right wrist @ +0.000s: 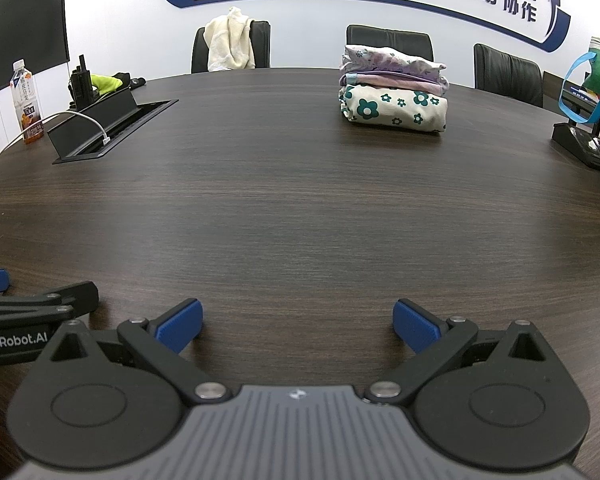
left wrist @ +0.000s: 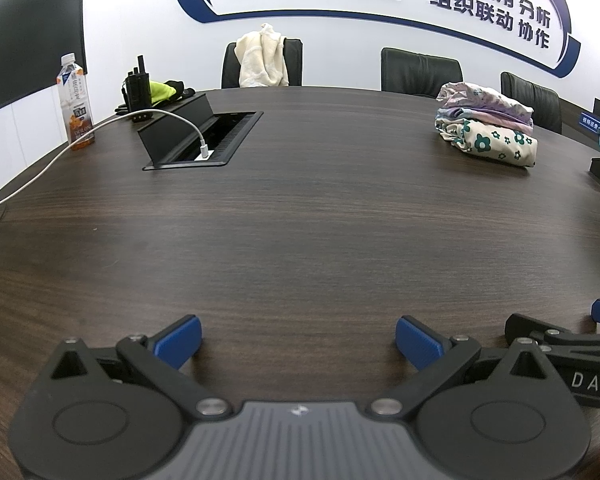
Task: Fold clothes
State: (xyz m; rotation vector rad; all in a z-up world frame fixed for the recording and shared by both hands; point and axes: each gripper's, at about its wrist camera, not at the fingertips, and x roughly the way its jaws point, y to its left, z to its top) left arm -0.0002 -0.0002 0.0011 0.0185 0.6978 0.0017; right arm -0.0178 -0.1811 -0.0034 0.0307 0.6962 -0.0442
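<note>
A stack of folded clothes (left wrist: pixel 486 124) lies on the far right of the dark wooden table (left wrist: pixel 300 220): a cream garment with green flowers at the bottom, lilac and floral ones on top. The stack also shows in the right wrist view (right wrist: pixel 394 90). A cream garment (left wrist: pixel 262 60) hangs over a black chair behind the table, also seen in the right wrist view (right wrist: pixel 230 40). My left gripper (left wrist: pixel 298 340) is open and empty, low over the bare table near its front. My right gripper (right wrist: pixel 298 324) is open and empty beside it, on its right.
An open cable box (left wrist: pixel 204 136) with a white cable plugged in sits at the left. A drink bottle (left wrist: pixel 75 102), a black radio (left wrist: pixel 137 86) and a yellow-green item stand at the far left. A black tray and a blue-handled bag (right wrist: pixel 592 84) are at the right edge.
</note>
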